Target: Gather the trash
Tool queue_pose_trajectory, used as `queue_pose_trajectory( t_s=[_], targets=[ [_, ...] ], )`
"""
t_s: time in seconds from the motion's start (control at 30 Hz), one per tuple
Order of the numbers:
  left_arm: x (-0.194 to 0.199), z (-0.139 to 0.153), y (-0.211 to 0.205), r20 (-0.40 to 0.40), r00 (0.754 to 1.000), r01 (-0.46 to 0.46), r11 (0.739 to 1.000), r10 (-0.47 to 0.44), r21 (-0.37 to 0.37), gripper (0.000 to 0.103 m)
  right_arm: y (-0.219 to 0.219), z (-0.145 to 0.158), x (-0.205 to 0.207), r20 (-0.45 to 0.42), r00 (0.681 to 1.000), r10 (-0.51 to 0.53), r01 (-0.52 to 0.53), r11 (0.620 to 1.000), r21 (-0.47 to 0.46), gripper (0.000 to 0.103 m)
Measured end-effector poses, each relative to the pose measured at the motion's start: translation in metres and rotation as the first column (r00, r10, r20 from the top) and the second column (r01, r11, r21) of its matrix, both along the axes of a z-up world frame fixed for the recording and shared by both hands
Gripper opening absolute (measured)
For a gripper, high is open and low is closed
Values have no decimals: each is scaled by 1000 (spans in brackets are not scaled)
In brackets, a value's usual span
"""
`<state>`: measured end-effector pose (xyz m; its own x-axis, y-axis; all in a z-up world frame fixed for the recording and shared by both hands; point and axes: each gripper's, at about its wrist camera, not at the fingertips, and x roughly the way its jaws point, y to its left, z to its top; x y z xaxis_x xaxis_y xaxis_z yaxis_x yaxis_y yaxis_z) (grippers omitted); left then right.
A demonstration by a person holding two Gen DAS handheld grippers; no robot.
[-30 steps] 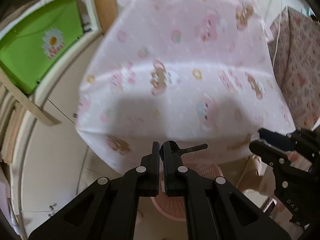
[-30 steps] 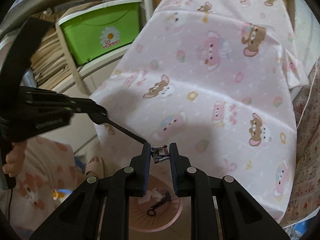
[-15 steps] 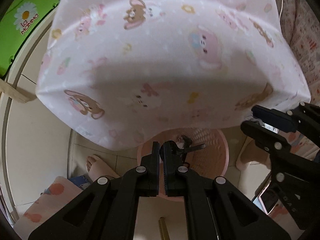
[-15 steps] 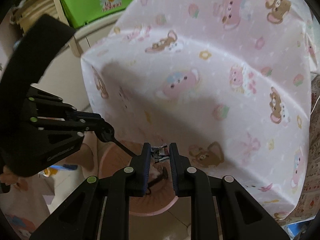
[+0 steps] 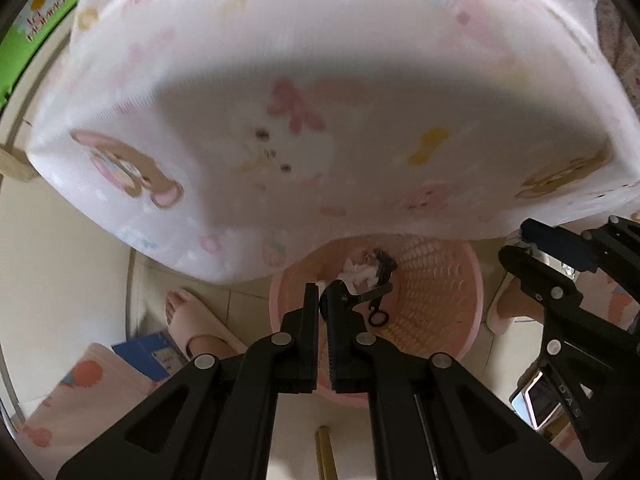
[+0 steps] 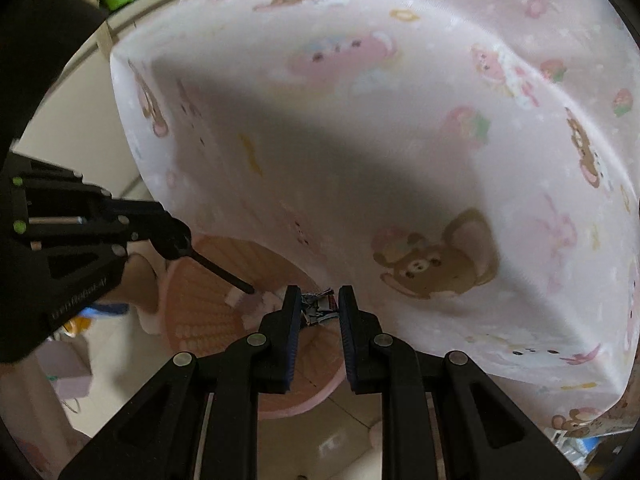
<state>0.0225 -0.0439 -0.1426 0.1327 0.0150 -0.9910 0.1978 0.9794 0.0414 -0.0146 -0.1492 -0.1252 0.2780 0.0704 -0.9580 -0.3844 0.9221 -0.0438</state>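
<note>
A pink plastic bin (image 5: 448, 300) stands on the floor below the edge of the table's pink cartoon cloth (image 5: 320, 100). It holds crumpled white paper (image 5: 360, 272) and a small black piece (image 5: 378, 316). My left gripper (image 5: 323, 308) is shut on a thin black stick (image 5: 366, 295) and hangs over the bin. My right gripper (image 6: 319, 308) is shut on a small crumpled wrapper (image 6: 318, 307) above the bin's rim (image 6: 192, 308). The left gripper (image 6: 176, 246) with its black stick shows in the right wrist view.
The cloth-covered table (image 6: 400, 120) overhangs the bin. A bare foot (image 5: 188, 316) and a blue booklet (image 5: 148, 354) are on the tiled floor at left. A green box (image 5: 36, 20) sits on a shelf at far left. A phone (image 5: 538, 398) lies at right.
Both grippers have come down and forward from above the tabletop to just over the pink bin. Each keeps hold of its piece.
</note>
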Motion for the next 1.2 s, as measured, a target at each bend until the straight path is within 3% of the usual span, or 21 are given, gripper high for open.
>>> queue_pose_trajectory(
  t_s=[0.23,0.57,0.6,0.67,0.77,0.83,0.87,0.9,1.03,1.2],
  targets=[
    [2,-37,6,-126,991,-49,999,47,-10,3,10,-23,2,-34,999,34,-36,999,-38,20],
    [3,-45,11,-157,986,-62,998,59,-14,6,16,-41,0,-80,996,42,-47,997,-61,20],
    [3,-45,11,-157,986,-63,998,61,-11,9,16,-41,0,-82,996,41,-46,997,-61,21],
    [3,-45,12,-149,987,-66,998,64,-6,31,14,-40,0,-88,996,31,-37,998,-58,23],
    [4,-42,15,-134,988,-75,997,74,2,46,11,-41,4,-95,995,11,-17,998,-67,26],
    [6,-40,19,-130,988,-90,996,89,-3,54,10,-42,5,-100,995,-4,-2,998,-65,35],
    [6,-39,21,-127,987,-97,995,96,-3,57,10,-43,6,-100,995,-13,7,998,-62,45],
    [7,-37,23,-120,987,-105,995,104,-2,59,8,-41,6,-97,995,-26,20,998,-55,54],
    [9,-30,27,-84,990,-111,994,112,15,68,5,-40,7,-98,994,-46,42,998,-50,56],
    [9,-15,26,-43,993,-109,994,108,-3,71,-1,-28,11,-80,993,-84,80,996,-44,59]
  ],
)
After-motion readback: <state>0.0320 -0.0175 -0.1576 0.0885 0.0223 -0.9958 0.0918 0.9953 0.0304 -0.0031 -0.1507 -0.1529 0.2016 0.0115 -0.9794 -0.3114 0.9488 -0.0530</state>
